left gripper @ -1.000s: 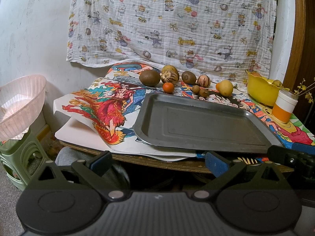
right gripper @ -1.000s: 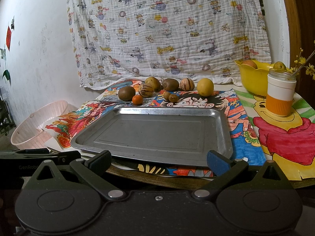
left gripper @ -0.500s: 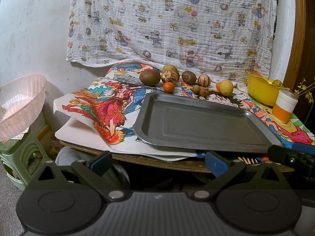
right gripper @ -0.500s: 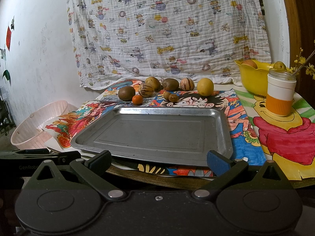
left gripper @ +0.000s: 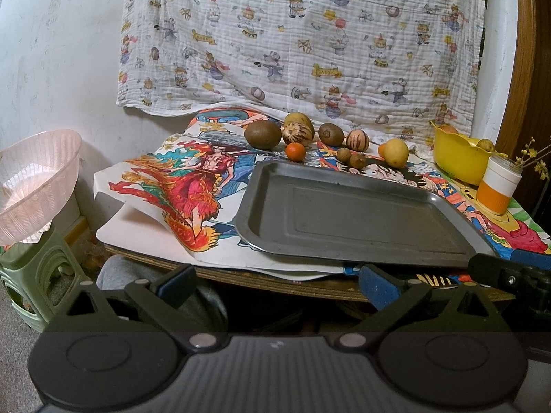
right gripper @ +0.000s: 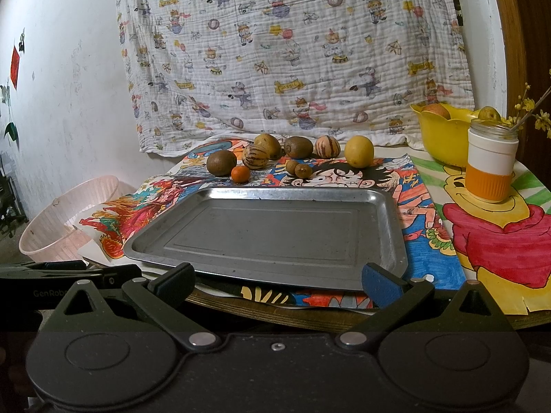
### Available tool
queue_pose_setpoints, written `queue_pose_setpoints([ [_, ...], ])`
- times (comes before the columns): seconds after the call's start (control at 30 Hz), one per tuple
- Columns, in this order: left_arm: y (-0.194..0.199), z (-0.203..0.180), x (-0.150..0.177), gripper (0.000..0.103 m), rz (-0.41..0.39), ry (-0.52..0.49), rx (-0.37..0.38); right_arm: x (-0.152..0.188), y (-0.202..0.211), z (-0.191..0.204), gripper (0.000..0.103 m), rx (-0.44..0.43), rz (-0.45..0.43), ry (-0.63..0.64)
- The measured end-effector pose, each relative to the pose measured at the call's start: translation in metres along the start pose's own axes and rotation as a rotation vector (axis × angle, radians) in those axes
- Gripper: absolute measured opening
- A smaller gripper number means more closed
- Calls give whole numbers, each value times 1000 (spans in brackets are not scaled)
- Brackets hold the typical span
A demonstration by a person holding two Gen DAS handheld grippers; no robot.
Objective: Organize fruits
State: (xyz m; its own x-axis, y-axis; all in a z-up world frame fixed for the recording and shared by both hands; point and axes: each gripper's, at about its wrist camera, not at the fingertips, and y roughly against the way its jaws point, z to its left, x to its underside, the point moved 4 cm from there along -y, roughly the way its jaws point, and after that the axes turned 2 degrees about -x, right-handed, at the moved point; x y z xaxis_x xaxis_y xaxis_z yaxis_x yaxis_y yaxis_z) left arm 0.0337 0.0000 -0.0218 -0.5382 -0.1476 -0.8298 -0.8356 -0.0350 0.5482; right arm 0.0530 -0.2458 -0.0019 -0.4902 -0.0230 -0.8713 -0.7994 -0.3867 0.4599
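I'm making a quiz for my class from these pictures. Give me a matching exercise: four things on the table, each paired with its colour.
Things:
1. tray
2. bowl
3. tangerine
4. largest kiwi

Colours:
A. orange
B. brown
C. grey metal
D. yellow

Pairs: 1-C, 2-D, 3-A, 4-B

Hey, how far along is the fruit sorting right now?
Nothing looks done: the tray holds no fruit. Nothing is in hand either; the left gripper and right gripper are both open, short of the table. Left: every fruit behind the tray, from the kiwi to the lemon.
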Motion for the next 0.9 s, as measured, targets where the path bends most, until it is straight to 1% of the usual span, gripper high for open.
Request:
queue_pose_setpoints([
  [0.4, 0, 0, 0, 103, 11, 4, 9, -1, 0, -1, 103, 3, 1, 2],
  [0.5, -4, 3, -4, 103, 15, 12, 11, -4, -2, 0, 103, 2, 0, 18],
  [0.67, -8, 12, -18, 103, -12, 17, 13, -24, -9, -2, 103, -16, -29, 65],
  [0.9, -20, 17, -46, 103, -26, -33, 19, -56, -27, -1, 103, -22, -50, 142],
])
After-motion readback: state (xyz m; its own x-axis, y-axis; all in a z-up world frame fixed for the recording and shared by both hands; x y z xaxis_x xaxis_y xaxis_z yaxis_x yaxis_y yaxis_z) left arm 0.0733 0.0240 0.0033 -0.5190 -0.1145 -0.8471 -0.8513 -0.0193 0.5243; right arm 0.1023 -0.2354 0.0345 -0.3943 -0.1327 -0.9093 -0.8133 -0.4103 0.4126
